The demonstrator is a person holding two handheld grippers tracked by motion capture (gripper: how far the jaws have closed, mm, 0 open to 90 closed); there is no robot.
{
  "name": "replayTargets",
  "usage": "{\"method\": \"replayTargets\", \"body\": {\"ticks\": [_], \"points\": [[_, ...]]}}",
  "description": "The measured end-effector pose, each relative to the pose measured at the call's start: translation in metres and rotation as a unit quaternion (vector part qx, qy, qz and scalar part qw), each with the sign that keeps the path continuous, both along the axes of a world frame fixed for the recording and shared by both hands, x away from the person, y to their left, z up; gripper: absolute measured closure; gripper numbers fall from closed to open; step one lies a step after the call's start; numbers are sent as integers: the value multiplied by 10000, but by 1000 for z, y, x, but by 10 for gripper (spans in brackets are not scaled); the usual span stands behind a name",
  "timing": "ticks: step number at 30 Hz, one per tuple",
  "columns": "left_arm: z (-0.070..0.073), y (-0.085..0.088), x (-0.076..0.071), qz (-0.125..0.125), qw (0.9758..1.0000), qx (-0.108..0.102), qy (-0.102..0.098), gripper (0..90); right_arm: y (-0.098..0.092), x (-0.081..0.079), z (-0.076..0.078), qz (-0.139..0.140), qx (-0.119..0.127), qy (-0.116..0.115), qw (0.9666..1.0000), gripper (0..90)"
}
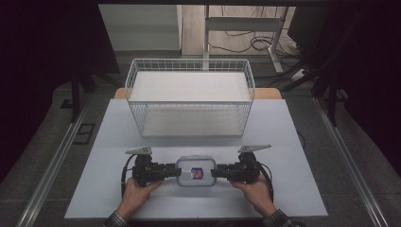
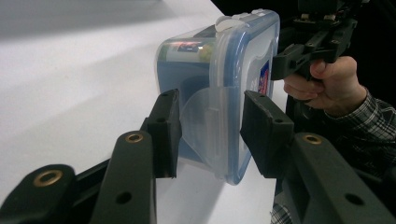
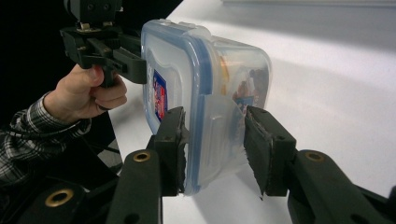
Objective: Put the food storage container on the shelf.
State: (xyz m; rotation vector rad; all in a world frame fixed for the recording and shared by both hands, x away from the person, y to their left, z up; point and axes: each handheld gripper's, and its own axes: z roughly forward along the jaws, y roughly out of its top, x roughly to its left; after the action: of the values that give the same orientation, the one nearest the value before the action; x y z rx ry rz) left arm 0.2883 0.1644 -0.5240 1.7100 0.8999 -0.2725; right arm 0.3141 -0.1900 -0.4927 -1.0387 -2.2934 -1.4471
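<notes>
The clear plastic lunch box with the blue-rimmed snap lid (image 1: 196, 172) sits on the white table (image 1: 108, 189), well in front of the white wire basket (image 1: 189, 94). The left gripper (image 1: 171, 170) pinches the side flap at one end, and the right gripper (image 1: 217, 172) pinches the flap at the other end. The box is hard and smooth, so it may slip. It looks light, though I cannot see well what is inside. The end flaps bend, so holding both ends together is safest.
</notes>
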Motion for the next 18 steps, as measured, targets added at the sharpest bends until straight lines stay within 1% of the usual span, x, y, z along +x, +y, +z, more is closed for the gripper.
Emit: {"method": "replayTargets", "body": {"ticks": [4, 6, 7, 8, 9, 12, 18], "points": [[9, 0, 3, 39, 10000, 10, -57, 583, 0, 2, 5, -68, 69, -33, 9999, 587], [15, 0, 5, 28, 9999, 74, -119, 583, 1, 3, 9, -133, 107, -96, 9998, 586], [21, -1, 7, 35, 9997, 155, -185, 582, 1, 6, 14, -157, 138, -114, 9997, 585], [21, -1, 7, 35, 9997, 155, -185, 580, 1, 6, 14, -157, 138, -114, 9997, 585], [26, -2, 8, 82, 9993, 248, -256, 579, 2, 9, 18, -197, 162, -130, 9996, 583], [30, -2, 10, 129, 9992, 253, -273, 577, 2, 13, 21, -216, 166, -156, 9995, 582], [44, 1, 18, 207, 9989, 207, -360, 578, 5, 23, 35, -242, 250, -258, 9991, 581]]}}
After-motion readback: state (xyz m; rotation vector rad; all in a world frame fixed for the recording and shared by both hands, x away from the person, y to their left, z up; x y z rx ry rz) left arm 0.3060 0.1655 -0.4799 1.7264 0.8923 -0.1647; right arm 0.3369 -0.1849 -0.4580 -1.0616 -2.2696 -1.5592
